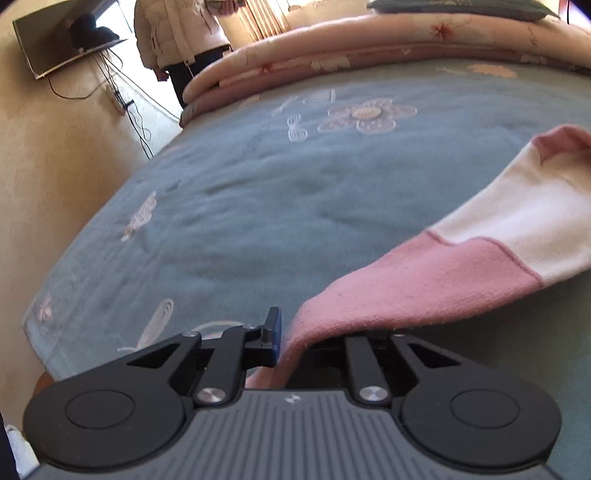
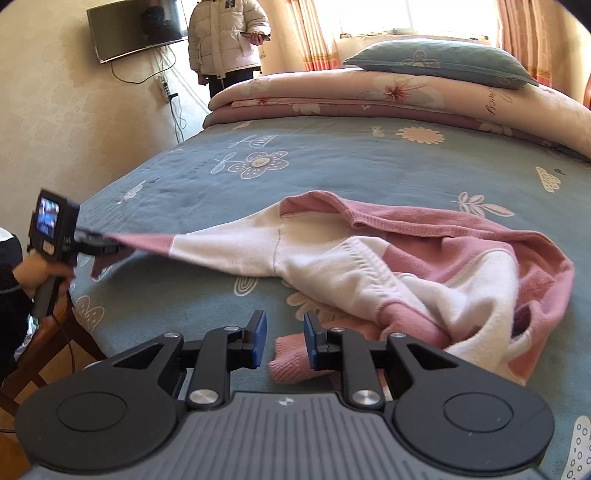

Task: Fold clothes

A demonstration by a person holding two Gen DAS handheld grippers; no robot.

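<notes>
Right wrist view: pink-and-white sweater [image 2: 388, 266] lay crumpled on the blue-green flowered bed sheet [image 2: 332, 162], body bunched toward the right, one sleeve pulled out straight to the left. Left hand-held gripper [image 2: 110, 243] was clamped on that sleeve's pink cuff, near the left edge of the bed; a hand [image 2: 37, 273] held its grip. Right hand-held gripper [image 2: 283, 339] stood with jaws apart, pads not pressing anything; a pink cuff [image 2: 291, 360] lay on the sheet under the gap. Left wrist view: pink sleeve end [image 1: 388, 288] ran into the left hand-held gripper [image 1: 291, 343], covering the right finger. Folded quilt [image 2: 369, 96] and pillow [image 2: 439, 61] sat at the far end of the bed. A person in a white jacket [image 2: 225, 33] stood by the wall-mounted TV [image 2: 136, 29].
</notes>
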